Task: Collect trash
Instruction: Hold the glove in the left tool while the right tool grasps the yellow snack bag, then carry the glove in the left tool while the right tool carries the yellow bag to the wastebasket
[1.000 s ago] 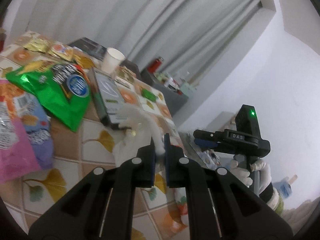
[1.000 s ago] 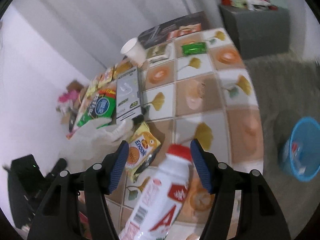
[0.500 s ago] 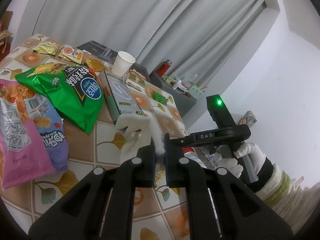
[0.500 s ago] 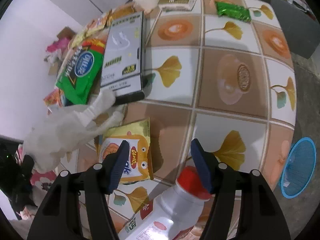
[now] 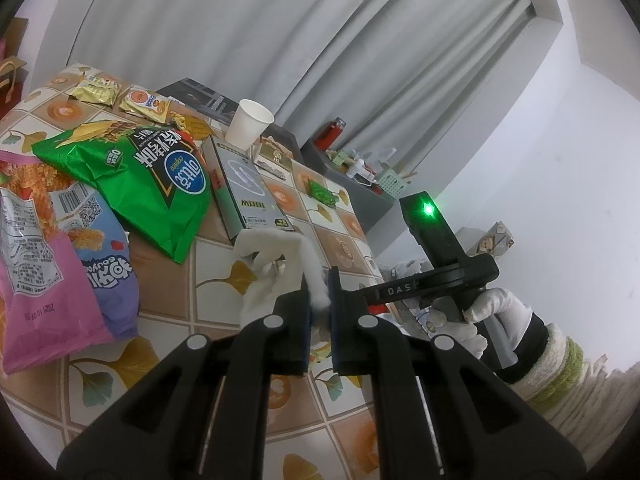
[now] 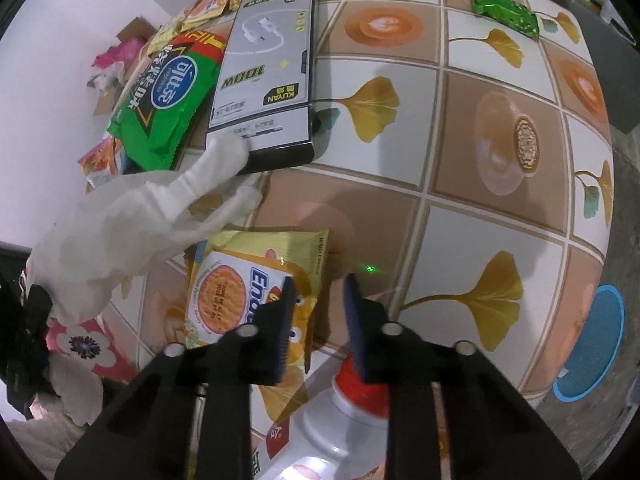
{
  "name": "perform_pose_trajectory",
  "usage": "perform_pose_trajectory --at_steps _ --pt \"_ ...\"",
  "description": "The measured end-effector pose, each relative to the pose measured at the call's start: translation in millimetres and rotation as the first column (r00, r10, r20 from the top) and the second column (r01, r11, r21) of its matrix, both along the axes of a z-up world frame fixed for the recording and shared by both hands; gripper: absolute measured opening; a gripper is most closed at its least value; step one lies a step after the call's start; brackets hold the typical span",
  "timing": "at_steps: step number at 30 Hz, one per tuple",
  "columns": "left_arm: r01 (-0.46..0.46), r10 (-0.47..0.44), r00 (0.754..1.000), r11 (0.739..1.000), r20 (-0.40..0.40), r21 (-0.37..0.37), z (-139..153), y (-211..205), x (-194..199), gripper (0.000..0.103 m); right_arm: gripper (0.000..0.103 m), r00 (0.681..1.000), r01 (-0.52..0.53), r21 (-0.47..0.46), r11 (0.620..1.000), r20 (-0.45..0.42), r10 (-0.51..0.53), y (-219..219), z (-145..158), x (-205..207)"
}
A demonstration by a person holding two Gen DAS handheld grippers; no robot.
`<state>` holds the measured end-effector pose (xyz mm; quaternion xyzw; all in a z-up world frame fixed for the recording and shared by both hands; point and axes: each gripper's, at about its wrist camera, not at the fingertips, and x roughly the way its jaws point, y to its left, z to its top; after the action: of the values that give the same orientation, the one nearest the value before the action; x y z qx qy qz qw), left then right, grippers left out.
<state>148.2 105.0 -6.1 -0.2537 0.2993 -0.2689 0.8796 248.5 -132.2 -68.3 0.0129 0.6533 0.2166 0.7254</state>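
- The left gripper had its fingers pressed together on a white plastic bag, which hung crumpled over the tabletop ahead of them.
- The right gripper pointed steeply down at the tabletop; its fingers had just been closing and stood a narrow gap apart, with nothing pinched between the pads.
- Below that gap lay the right edge of a yellow biscuit packet, flat on the tiles; whether the left finger touched it could not be told.
- A white bottle with a red cap lay on its side just beneath the right gripper, at the near edge of the tabletop.
- The white bag's far end draped against the near end of a grey box marked 100W.
- Left of the box lay a green crisp bag, and nearer the left gripper a pink snack bag overlapping a purple one.
- A white paper cup stood upright at the far end of the grey box, and a small green wrapper lay apart on the tiles to the right.
- A blue basket sat on the floor beyond the tabletop's right edge.
- A gloved hand gripped the handle of the right gripper.
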Motion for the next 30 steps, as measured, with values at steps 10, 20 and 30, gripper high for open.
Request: perform_pose_trajectory --at_steps 10,20,30 --pt "-0.010 0.010 1.000 1.000 0.020 -0.018 4.4 5.1 -2.3 0.006 0.004 0.995 0.034 0.027 0.999 0.095 -0.037 -0.2 15.6 -0.5" --pt "0.002 0.014 0.992 0.992 0.127 -0.123 35.4 13.8 -9.3 0.006 0.003 0.976 0.087 0.077 0.993 0.195 -0.100 -17.4 55.7 1.6" --pt "0.033 -0.008 0.975 0.994 0.222 -0.106 81.4 0.4 -27.6 0.006 0.003 0.928 0.143 0.191 0.971 0.316 -0.198 -54.9 117.9 -24.0"
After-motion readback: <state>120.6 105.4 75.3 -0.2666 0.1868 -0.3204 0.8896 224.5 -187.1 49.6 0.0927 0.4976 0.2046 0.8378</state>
